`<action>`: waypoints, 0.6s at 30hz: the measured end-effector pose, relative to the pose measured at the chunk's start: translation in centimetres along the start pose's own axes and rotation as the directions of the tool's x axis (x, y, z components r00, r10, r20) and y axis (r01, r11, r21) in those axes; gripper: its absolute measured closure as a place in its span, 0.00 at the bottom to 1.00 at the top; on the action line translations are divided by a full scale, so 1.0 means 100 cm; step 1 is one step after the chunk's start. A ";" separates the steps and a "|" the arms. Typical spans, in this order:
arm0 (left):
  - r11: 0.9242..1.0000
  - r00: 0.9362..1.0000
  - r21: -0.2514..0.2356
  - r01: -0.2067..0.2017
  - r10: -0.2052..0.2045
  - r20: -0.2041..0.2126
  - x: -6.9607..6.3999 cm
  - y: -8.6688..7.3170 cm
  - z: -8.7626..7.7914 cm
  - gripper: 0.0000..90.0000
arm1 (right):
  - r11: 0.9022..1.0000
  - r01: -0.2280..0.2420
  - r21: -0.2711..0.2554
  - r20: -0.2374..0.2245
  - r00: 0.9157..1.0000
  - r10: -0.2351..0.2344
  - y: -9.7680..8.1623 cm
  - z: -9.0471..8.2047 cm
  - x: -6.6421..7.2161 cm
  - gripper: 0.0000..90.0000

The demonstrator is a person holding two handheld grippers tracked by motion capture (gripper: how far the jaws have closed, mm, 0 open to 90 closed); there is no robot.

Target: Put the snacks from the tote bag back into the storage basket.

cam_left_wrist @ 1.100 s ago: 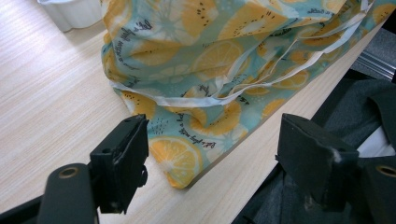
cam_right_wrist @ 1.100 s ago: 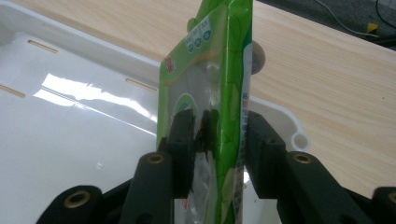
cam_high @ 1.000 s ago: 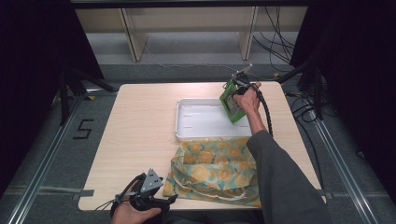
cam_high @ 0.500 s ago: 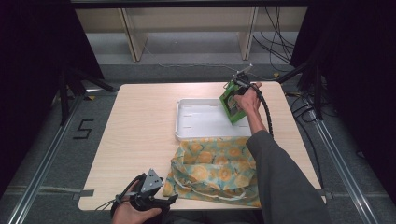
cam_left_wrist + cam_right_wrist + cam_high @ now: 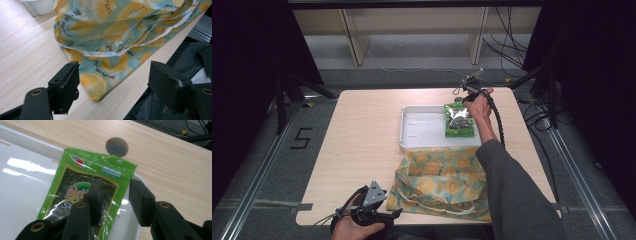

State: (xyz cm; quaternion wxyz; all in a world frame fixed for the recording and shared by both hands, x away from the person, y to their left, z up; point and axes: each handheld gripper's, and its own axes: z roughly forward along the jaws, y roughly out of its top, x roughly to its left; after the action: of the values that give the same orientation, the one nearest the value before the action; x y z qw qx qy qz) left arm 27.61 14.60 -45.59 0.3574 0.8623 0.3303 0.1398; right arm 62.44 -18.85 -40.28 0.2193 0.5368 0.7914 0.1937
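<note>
Packet: green seaweed snack packet lying flat in the tray, top edge over the rim.
Tray: white tray, glossy, on the bench.
Bench: pale wood, with a round grey disc just beyond the packet.
Right gripper: fingers apart, one over the packet, one beside its edge.

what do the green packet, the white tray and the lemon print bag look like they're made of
Green packet: thin glossy plastic film, judging by the crinkles and glare.
White tray: probably smooth hard plastic; it reflects the lights and has rounded, moulded corners.
Lemon print bag: soft matte woven cloth, likely cotton or polyester; it folds loosely and has white stitched binding along its edges.
</note>
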 end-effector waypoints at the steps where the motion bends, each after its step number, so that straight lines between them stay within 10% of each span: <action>1: 1.000 1.000 -0.014 0.020 -0.020 -0.003 -0.001 0.000 0.001 0.27 | 1.000 0.005 -0.008 -0.003 1.000 -0.005 0.000 -0.001 -0.001 0.71; 18: 1.000 1.000 0.002 0.013 -0.013 -0.014 0.002 0.000 -0.001 0.27 | 0.997 0.004 -0.080 -0.091 0.996 -0.012 -0.009 -0.026 -0.008 0.66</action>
State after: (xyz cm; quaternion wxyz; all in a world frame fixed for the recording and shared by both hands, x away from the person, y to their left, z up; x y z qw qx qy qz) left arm 27.68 14.77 -45.55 0.3549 0.8596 0.3386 0.1431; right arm 60.54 -20.13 -38.50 0.2051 0.5150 0.7943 0.2486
